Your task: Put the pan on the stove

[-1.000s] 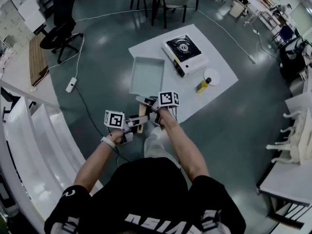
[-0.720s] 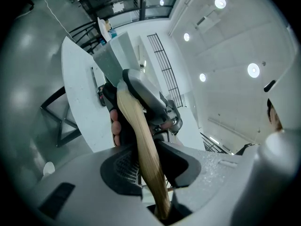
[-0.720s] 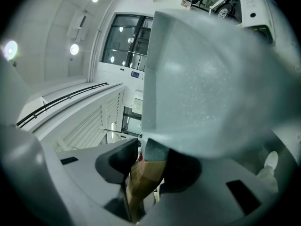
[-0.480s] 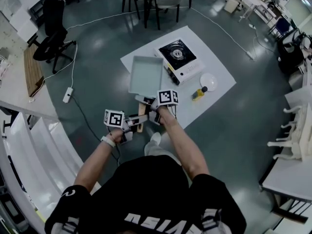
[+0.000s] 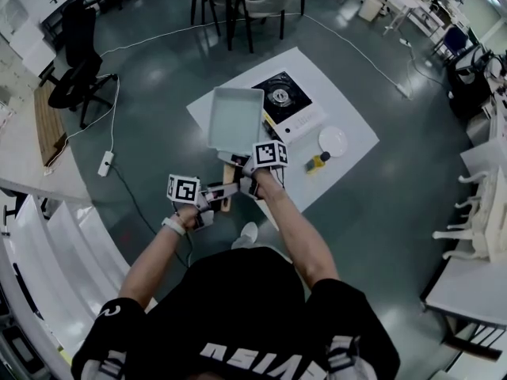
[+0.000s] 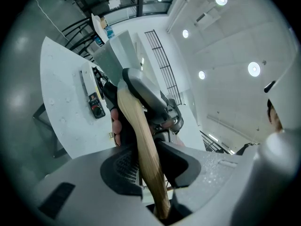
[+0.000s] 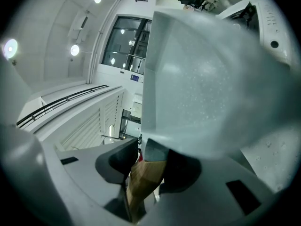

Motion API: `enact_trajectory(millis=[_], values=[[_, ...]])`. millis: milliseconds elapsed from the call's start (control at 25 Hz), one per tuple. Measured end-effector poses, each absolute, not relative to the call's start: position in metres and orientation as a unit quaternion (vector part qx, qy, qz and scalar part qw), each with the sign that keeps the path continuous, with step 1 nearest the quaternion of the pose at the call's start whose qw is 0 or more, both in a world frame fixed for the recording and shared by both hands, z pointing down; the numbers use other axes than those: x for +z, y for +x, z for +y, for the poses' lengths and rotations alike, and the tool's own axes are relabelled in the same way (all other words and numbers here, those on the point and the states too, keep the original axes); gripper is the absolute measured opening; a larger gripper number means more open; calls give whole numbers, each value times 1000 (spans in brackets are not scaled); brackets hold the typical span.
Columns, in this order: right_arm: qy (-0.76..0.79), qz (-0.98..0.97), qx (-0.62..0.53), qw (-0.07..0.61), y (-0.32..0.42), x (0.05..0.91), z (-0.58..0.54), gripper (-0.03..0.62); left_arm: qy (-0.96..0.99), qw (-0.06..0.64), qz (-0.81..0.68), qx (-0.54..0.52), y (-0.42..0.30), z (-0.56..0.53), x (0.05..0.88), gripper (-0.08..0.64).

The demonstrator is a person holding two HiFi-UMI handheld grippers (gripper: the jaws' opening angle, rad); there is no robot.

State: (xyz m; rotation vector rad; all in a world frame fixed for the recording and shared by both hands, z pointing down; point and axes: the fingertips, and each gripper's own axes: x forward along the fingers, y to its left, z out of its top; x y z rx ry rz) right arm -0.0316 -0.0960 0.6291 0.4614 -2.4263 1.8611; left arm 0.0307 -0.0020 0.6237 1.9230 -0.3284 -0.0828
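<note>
Pan handle (image 6: 146, 145) sits clamped in left claw (image 6: 151, 169) and right claw (image 7: 148, 167).

Pan (image 5: 235, 117): matt pale coating, faintly speckled. Handle (image 6: 143, 149): smooth light wood, slight sheen. Stove (image 5: 299, 119): smooth white casing, black top. Floor (image 5: 380, 212): polished grey, reflecting ceiling lights. Sheet (image 5: 358, 133) under stove: matt white.

Mat (image 5: 331, 84) (white, on floor (image 5: 158, 70)): stove (image 5: 287, 105), plate (image 5: 333, 141)

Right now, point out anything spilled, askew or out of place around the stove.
Nothing spilled or damaged. One oddity: the stove sits on a white sheet on the floor, not a counter, with a plate and a yellow bottle beside it. The pan is held roughly level.
</note>
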Motion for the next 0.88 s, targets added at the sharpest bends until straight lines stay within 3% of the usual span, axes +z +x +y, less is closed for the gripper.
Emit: enact_trajectory(millis=[880], values=[[152,-784,602,21,-3,635,-133,129,823,553,-132,-14,60,-37,630,98]])
